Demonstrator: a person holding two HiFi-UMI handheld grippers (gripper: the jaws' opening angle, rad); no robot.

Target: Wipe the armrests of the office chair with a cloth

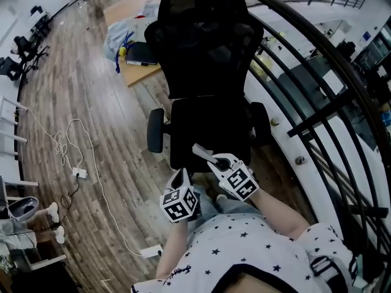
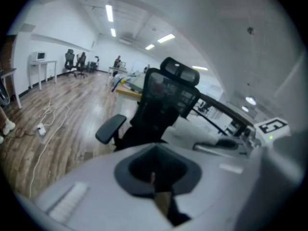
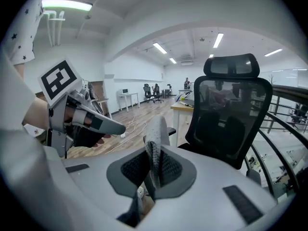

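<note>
Risk: the cloth (image 3: 156,134) is pinched thinly, so rubbing may drag it free, and the chair (image 1: 208,54) may swivel off under pressure; left claw (image 2: 155,179) closed, empty, left armrest (image 1: 156,130) ahead, apart; right claw (image 1: 221,163) grips the cloth upright over the seat (image 1: 208,127); right armrest (image 1: 259,124) further right, untouched.

Chair (image 1: 208,72), black, stands directly ahead of both tools. Left tool (image 1: 182,177) is at the seat's front edge. Right tool (image 1: 211,160) is just beside it over the seat, with grey cloth (image 1: 199,151) at its tip. Left armrest (image 1: 156,130) lies ahead-left of the left tool and right armrest (image 1: 261,124) ahead-right of the right tool, both apart from the tools. Table (image 1: 137,73) is beyond the chair.
</note>
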